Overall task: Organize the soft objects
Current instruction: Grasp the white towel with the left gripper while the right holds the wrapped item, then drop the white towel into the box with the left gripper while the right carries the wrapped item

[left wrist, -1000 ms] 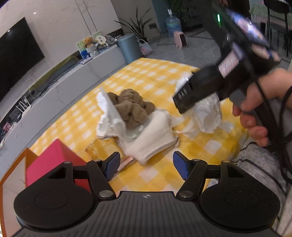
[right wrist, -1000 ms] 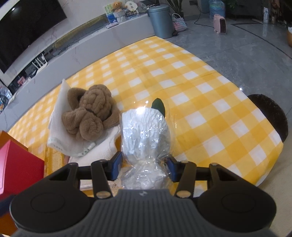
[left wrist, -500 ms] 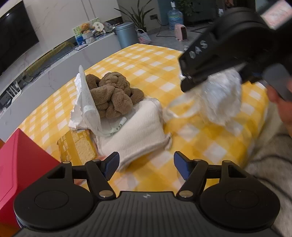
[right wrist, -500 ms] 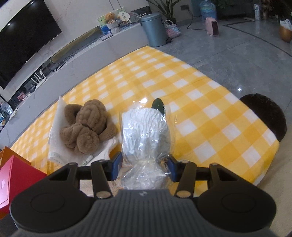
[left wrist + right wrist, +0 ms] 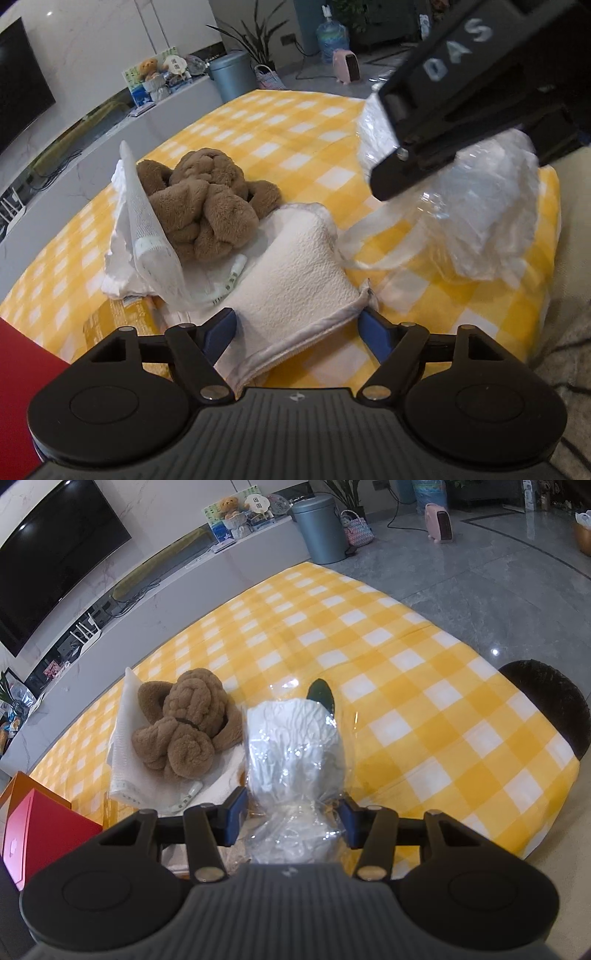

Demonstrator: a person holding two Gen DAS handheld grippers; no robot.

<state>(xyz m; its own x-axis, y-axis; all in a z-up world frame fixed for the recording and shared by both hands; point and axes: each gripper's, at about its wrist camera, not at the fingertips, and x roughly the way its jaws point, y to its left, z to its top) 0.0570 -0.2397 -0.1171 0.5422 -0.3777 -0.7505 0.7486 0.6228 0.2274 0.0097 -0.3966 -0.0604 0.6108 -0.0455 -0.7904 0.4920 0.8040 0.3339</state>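
A brown plush toy (image 5: 210, 206) lies on a white mesh bag (image 5: 147, 229) on the yellow checked table; it shows in the right wrist view too (image 5: 184, 727). A folded white towel (image 5: 295, 269) lies in front of it, its near end between the open jaws of my left gripper (image 5: 297, 332). My right gripper (image 5: 291, 816) is shut on a white soft object wrapped in clear plastic (image 5: 295, 746), held above the table. That bundle (image 5: 487, 218) hangs at the right of the left wrist view, under the right gripper's body.
A red box (image 5: 40, 838) stands at the table's left corner. A yellow packet (image 5: 118, 321) lies under the mesh bag. A dark round stool (image 5: 550, 705) is off the table's right edge. A white TV bench (image 5: 184, 572) runs behind.
My left gripper has moved forward, so the towel's near end now sits between its jaws. My right gripper has risen a little with the wrapped bundle.
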